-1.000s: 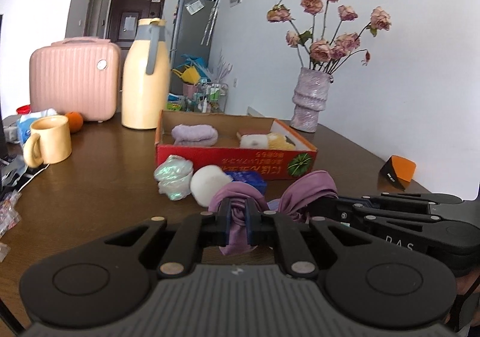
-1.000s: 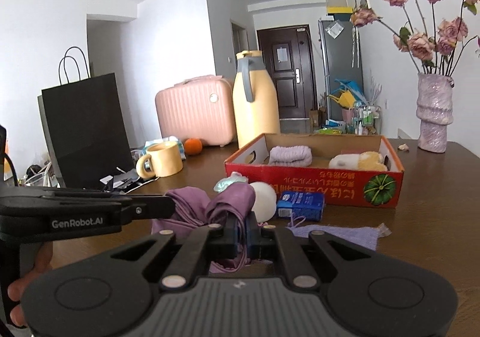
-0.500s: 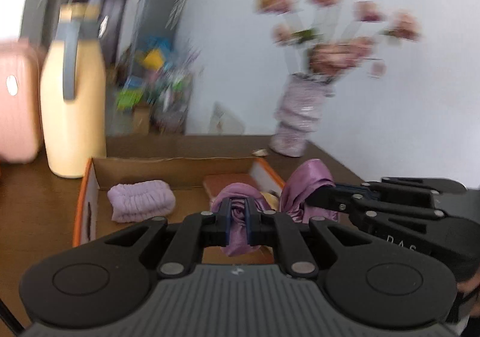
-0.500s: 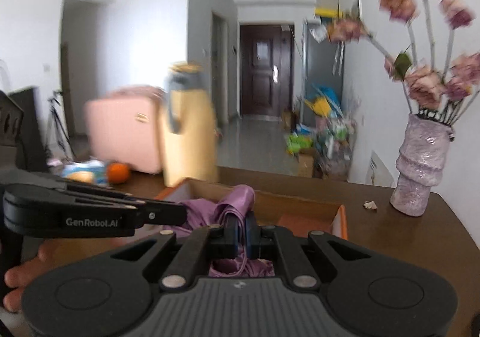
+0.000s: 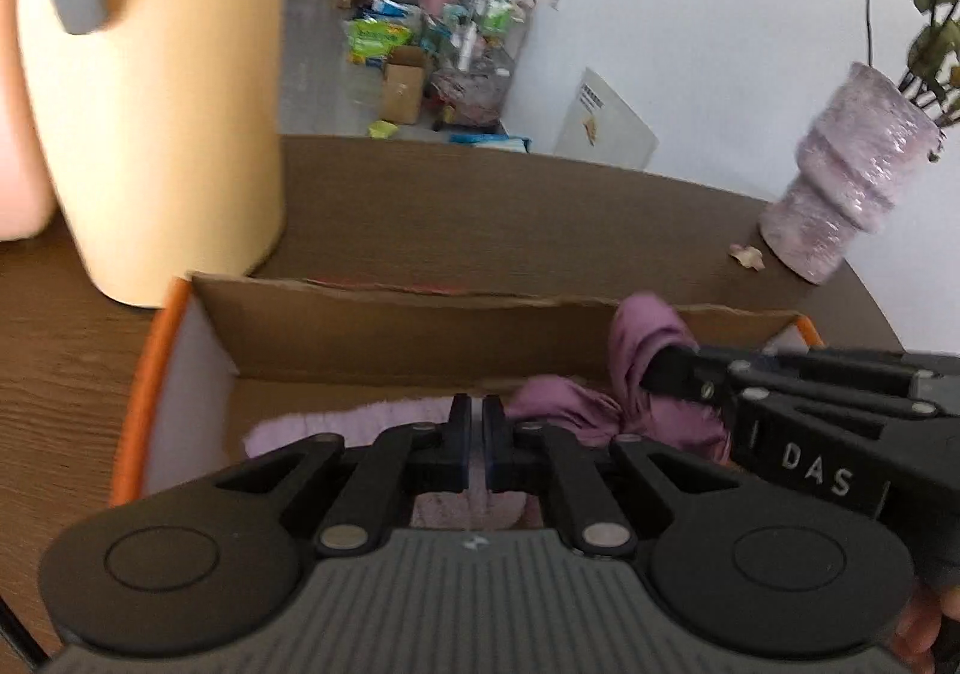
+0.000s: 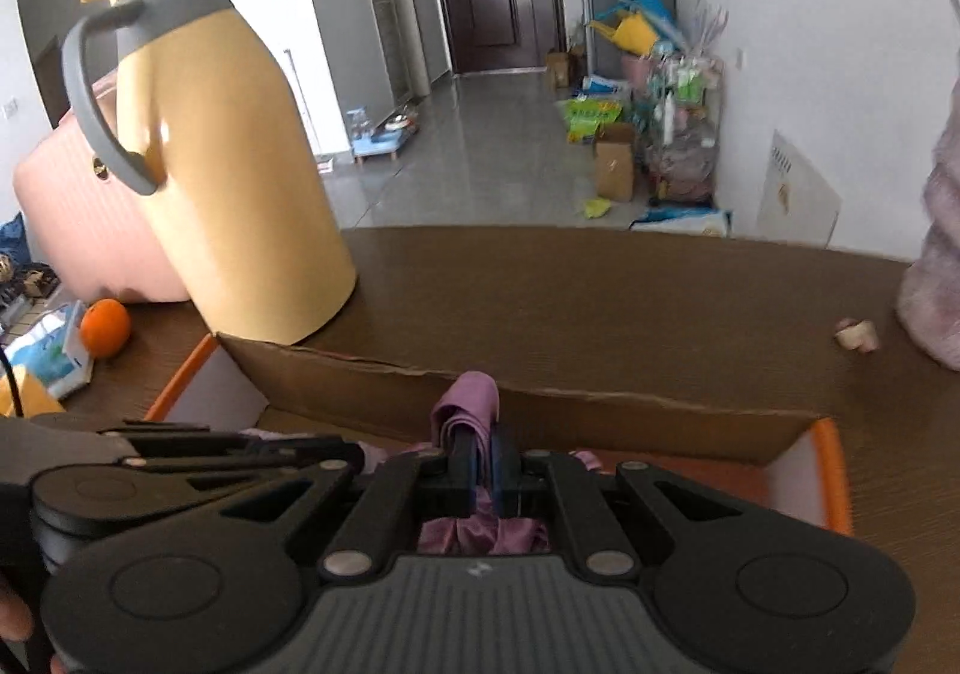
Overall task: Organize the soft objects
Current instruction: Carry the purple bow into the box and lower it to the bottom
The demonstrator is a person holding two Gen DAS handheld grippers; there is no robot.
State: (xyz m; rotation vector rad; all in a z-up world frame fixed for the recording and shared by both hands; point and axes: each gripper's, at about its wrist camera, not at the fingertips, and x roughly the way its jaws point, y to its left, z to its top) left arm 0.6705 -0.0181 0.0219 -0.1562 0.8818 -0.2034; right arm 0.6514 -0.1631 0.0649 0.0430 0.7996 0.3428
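Two handheld grippers hang over an open cardboard box (image 5: 372,326) on a wooden table (image 6: 600,284). The right gripper (image 6: 485,458) pinches a bunch of purple satin cloth (image 6: 465,410), one fold standing up past its tips and the rest drooping into the box. The left gripper (image 5: 477,437) has its jaws pressed together with no cloth visibly between them; the satin lies just right of its tips, running sideways toward the other gripper. A lilac fuzzy towel (image 5: 336,422) rests on the box floor. A yellow jug (image 6: 240,164) stands behind the box's far left corner.
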